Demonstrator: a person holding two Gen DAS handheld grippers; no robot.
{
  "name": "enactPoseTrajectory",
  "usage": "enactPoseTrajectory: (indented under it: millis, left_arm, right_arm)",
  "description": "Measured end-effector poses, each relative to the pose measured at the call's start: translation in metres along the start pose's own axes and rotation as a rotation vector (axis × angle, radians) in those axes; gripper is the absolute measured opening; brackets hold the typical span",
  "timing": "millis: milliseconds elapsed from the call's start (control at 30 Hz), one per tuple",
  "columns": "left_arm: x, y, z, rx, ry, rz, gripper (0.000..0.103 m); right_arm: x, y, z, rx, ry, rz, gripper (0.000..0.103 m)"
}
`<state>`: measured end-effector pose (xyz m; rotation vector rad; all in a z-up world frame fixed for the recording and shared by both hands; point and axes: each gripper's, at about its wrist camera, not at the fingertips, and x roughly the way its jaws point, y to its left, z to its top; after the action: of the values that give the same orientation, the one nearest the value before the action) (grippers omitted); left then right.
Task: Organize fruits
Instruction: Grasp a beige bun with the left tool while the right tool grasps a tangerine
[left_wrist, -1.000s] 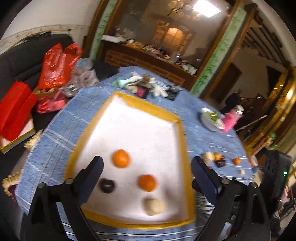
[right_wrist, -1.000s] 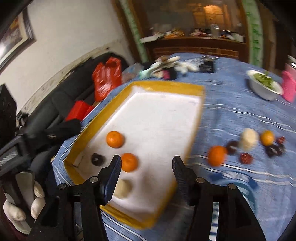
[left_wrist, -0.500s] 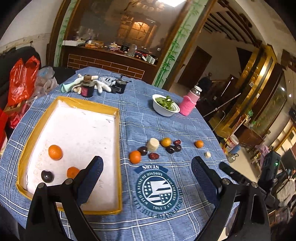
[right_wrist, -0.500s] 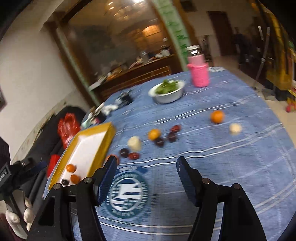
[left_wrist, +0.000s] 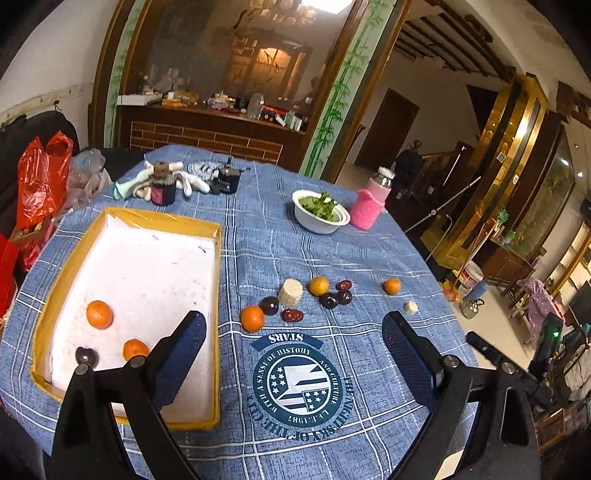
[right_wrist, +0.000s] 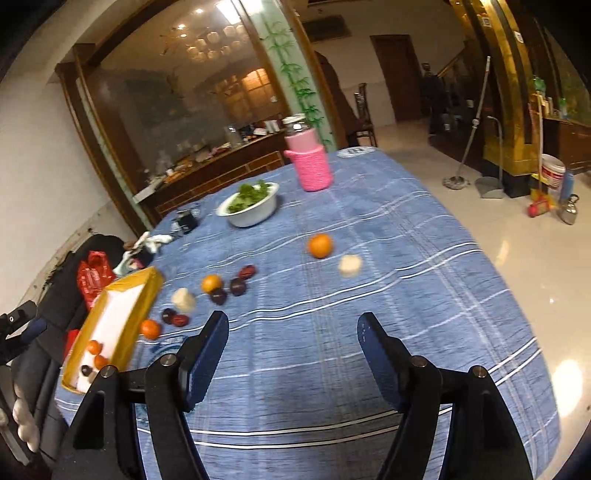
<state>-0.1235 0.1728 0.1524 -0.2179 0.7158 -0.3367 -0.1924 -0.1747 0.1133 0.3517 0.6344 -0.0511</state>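
A yellow-rimmed white tray (left_wrist: 218, 280) lies at the table's left and holds two oranges (left_wrist: 99, 314) and a dark plum (left_wrist: 86, 356). Loose fruit lies on the blue cloth to its right: an orange (left_wrist: 252, 318), dark plums (left_wrist: 269, 305), red dates (left_wrist: 293, 315), a pale chunk (left_wrist: 290, 291), and a farther orange (left_wrist: 391, 285). My left gripper (left_wrist: 293, 349) is open and empty above the cloth's front. My right gripper (right_wrist: 293, 338) is open and empty, with an orange (right_wrist: 320, 245) and a pale piece (right_wrist: 349, 264) ahead of it.
A white bowl of greens (left_wrist: 320, 212) and a pink-sleeved bottle (left_wrist: 369, 205) stand at the back. A small dark jar (left_wrist: 162, 184), gloves and clutter sit at the far left. Red bags (left_wrist: 40, 184) lie on a sofa left of the table.
Both grippers have swung right, away from over the tray toward the loose fruit on the cloth. Both stay open and empty.
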Motion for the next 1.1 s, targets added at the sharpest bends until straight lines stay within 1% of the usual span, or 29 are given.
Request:
enactPoseTrajectory:
  millis: [67, 133, 200, 267, 300, 333, 433, 533, 600, 633, 667, 767, 833, 900, 1000, 1067, 1100]
  left_arm:
    - [0.015, -0.002, -0.001, 0.016, 0.024, 0.007, 0.096]
    - [0.032, -0.004, -0.003, 0.029, 0.053, 0.004, 0.096]
    - [0.053, -0.006, -0.005, 0.045, 0.088, 0.000, 0.092]
    - [0.074, -0.009, -0.008, 0.063, 0.134, -0.013, 0.068]
    - [0.083, -0.010, -0.008, 0.068, 0.157, -0.021, 0.059]
    - [0.095, -0.011, -0.009, 0.078, 0.182, -0.026, 0.057]
    - [0.118, -0.013, -0.005, 0.108, 0.206, -0.004, 0.057]
    - [0.145, -0.016, 0.005, 0.141, 0.226, 0.015, 0.056]
    - [0.166, -0.016, 0.012, 0.146, 0.253, 0.040, 0.056]
    - [0.177, -0.015, 0.015, 0.146, 0.270, 0.049, 0.056]
    - [0.186, -0.016, 0.017, 0.149, 0.280, 0.052, 0.056]
    - [0.212, -0.018, 0.018, 0.182, 0.313, 0.081, 0.056]
    - [0.225, -0.018, 0.016, 0.198, 0.337, 0.095, 0.056]
    - [0.236, -0.016, 0.014, 0.199, 0.359, 0.098, 0.050]
    - [0.247, -0.009, 0.012, 0.177, 0.376, 0.108, 0.049]
    - [0.250, -0.007, 0.013, 0.173, 0.371, 0.106, 0.048]
    - [0.251, -0.007, 0.013, 0.177, 0.369, 0.108, 0.046]
  right_arm:
    - [0.002, -0.009, 0.002, 0.006, 0.004, -0.015, 0.077]
    - [0.013, -0.016, 0.005, 0.010, 0.027, -0.015, 0.077]
    - [0.028, -0.018, 0.008, 0.011, 0.056, -0.009, 0.077]
    - [0.046, -0.017, 0.011, 0.007, 0.090, 0.008, 0.077]
    - [0.057, -0.015, 0.014, 0.004, 0.110, 0.019, 0.077]
    - [0.067, -0.014, 0.015, 0.000, 0.127, 0.025, 0.077]
    - [0.099, -0.006, 0.023, -0.017, 0.172, 0.046, 0.077]
    - [0.128, 0.012, 0.029, -0.051, 0.221, 0.086, 0.076]
    - [0.147, 0.025, 0.033, -0.082, 0.250, 0.113, 0.074]
    - [0.155, 0.031, 0.037, -0.094, 0.258, 0.121, 0.070]
    - [0.161, 0.032, 0.043, -0.096, 0.254, 0.120, 0.068]
    - [0.166, 0.013, 0.070, -0.031, 0.188, 0.092, 0.068]
    - [0.175, -0.005, 0.088, -0.006, 0.187, 0.051, 0.068]
    - [0.188, -0.015, 0.096, -0.018, 0.214, 0.001, 0.068]
    - [0.208, -0.018, 0.094, -0.062, 0.263, -0.045, 0.068]
    - [0.221, -0.015, 0.089, -0.104, 0.295, -0.066, 0.068]
    - [0.229, -0.012, 0.085, -0.126, 0.313, -0.077, 0.068]
